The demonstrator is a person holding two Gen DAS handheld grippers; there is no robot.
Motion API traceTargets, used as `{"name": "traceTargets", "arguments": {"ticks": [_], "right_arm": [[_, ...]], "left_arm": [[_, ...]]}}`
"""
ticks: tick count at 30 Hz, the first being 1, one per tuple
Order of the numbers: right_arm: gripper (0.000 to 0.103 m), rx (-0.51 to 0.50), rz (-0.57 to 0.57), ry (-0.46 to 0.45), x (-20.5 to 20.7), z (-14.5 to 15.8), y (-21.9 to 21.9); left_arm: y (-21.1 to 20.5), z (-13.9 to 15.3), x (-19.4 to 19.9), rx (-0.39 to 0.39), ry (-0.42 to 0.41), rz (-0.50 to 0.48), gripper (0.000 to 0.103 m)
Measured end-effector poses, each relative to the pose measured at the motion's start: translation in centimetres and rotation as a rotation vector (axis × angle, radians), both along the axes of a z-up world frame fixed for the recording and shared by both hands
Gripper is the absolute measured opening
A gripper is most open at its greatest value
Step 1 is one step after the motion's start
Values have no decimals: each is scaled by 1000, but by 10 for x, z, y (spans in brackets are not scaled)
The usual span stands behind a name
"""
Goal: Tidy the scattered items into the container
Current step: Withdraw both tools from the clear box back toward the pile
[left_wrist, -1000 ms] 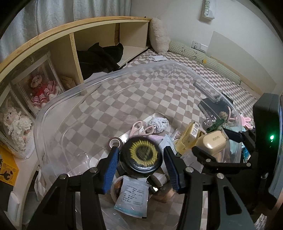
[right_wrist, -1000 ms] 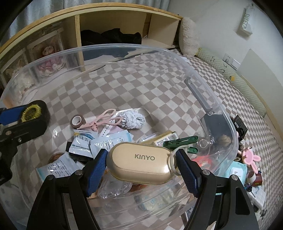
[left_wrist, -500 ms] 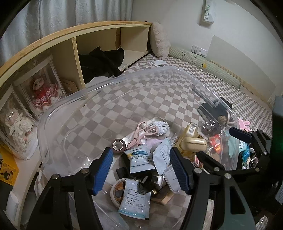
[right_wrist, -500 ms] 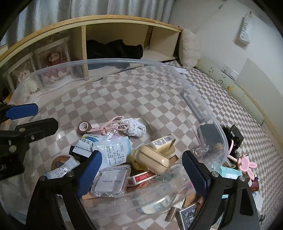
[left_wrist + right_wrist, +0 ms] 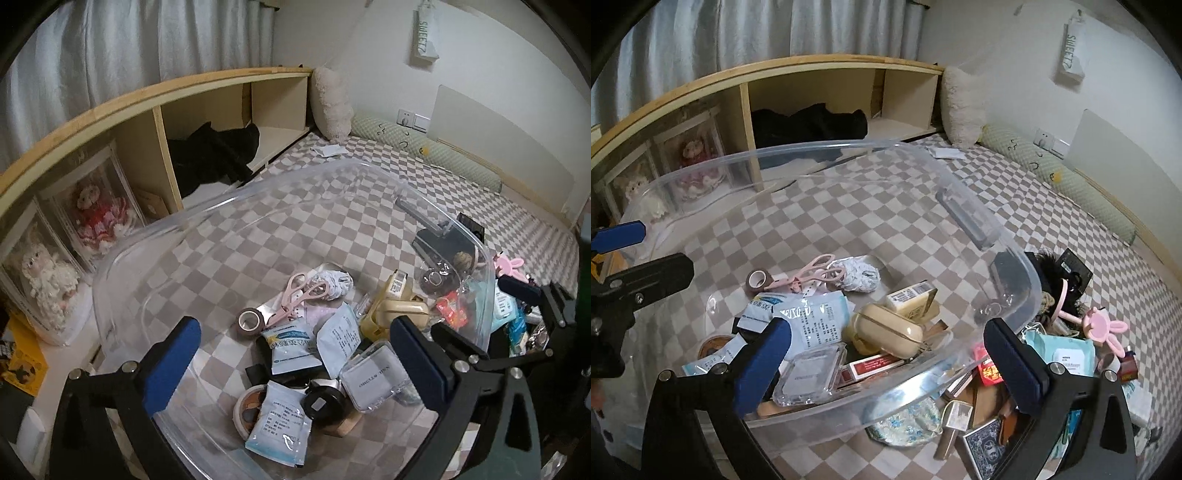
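left gripper [image 5: 295,354]: jaws opening wide, nothing between the fingers, low in frame above the clear plastic tub [image 5: 155,229] | right gripper [image 5: 886,354]: jaws opening, empty, over the tub's near rim | beige oval KINYO case [image 5: 886,328]: lies inside the tub, frame centre, among sachets | black round jar [image 5: 325,404]: in the tub, lower centre

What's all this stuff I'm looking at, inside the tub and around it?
Plastic tub: one, clear, on the checked bedspread.
Scissors: one, pink, inside the tub.
Tape roll: one, brown, beside the scissors.
Beige case: one, inside the tub.
Sachets: several, white-blue, in the tub.
Clear box: one, in the tub.
Bunny toy: one, pink, outside the tub.
Card deck: one, blue, outside the tub.
Dolls: two, on the shelf.
Left gripper: jaws opening, nothing between.
Right gripper: jaws opening, nothing between.
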State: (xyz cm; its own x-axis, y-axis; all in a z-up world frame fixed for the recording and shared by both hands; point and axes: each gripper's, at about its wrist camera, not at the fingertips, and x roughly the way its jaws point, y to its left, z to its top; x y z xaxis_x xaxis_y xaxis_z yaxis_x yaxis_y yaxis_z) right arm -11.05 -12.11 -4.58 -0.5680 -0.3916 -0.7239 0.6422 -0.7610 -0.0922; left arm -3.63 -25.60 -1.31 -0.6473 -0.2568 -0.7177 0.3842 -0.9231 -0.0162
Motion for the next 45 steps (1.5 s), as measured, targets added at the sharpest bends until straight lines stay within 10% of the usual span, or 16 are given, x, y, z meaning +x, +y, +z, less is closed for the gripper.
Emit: {"name": "traceTargets", "arguments": {"ticks": [45], "right_arm": [[103,-131,-336,135,0,31,186]], "left_arm": [[112,8,-24,-153,49,-190,103]]}}
